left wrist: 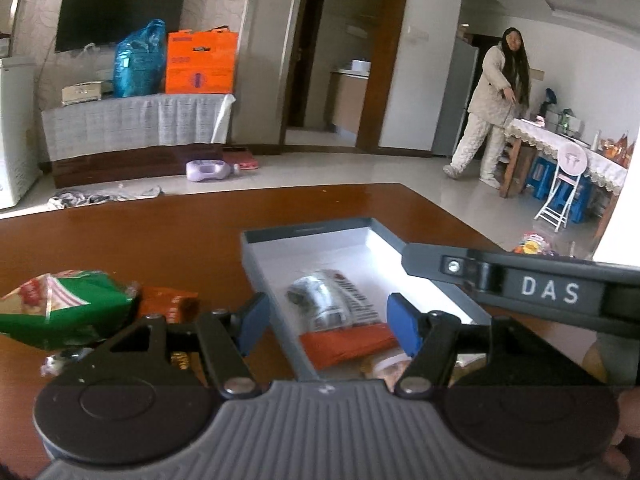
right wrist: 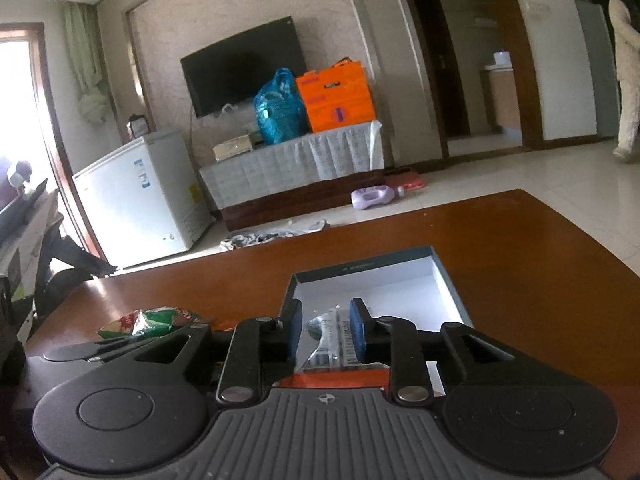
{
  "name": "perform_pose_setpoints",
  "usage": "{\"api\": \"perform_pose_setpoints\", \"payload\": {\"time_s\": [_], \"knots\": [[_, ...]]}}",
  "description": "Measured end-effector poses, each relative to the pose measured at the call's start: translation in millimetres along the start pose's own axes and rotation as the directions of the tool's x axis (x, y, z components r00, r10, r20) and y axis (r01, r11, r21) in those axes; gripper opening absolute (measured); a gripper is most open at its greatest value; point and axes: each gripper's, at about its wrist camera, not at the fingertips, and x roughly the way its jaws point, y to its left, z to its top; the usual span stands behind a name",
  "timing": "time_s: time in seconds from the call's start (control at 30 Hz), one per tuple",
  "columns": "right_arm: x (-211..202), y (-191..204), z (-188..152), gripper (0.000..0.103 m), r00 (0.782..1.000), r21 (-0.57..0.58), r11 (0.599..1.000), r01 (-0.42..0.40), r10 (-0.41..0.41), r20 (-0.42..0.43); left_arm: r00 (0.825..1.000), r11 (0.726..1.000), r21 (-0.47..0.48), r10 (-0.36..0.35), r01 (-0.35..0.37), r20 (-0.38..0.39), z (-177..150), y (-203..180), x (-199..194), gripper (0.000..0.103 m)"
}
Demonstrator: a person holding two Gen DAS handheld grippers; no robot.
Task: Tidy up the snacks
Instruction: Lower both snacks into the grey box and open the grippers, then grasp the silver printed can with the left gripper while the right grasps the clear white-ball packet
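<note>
Left wrist: left tool [left wrist: 334,326] released; right tool [right wrist: 326,336] parted around clear packet [right wrist: 330,340].

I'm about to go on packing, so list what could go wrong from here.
1. The clear packet sits between the right gripper's fingers; lifting away might drag it out of the box.
2. The right gripper reaches over the box close to the open left gripper; they could collide.
3. The green bag may not fit.
</note>
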Motion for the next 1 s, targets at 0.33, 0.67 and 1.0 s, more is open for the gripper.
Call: {"api": "perform_pose_setpoints", "payload": {"time_s": [0.33, 0.67, 1.0], "knots": [[5, 13, -1, 0.034, 1.0, -0.017, 1.0, -0.02, 0.02, -0.011, 0.999, 0.999, -0.002, 0.036, -0.036, 0.002, -1, 13, -14, 0.065], [10, 41, -6, 0.039, 0.996, -0.062, 0.994, -0.085, 0.083, -0.03, 0.994, 0.994, -0.008, 0.113, -0.113, 0.008, -7, 46, -43, 0.065], [18, 74, -14, 0.044, 0.988, -0.121, 0.982, -0.142, 0.133, -0.082, 0.984, 0.984, -0.02, 0.176, -0.176, 0.003, -16, 84, -75, 0.065]]}}
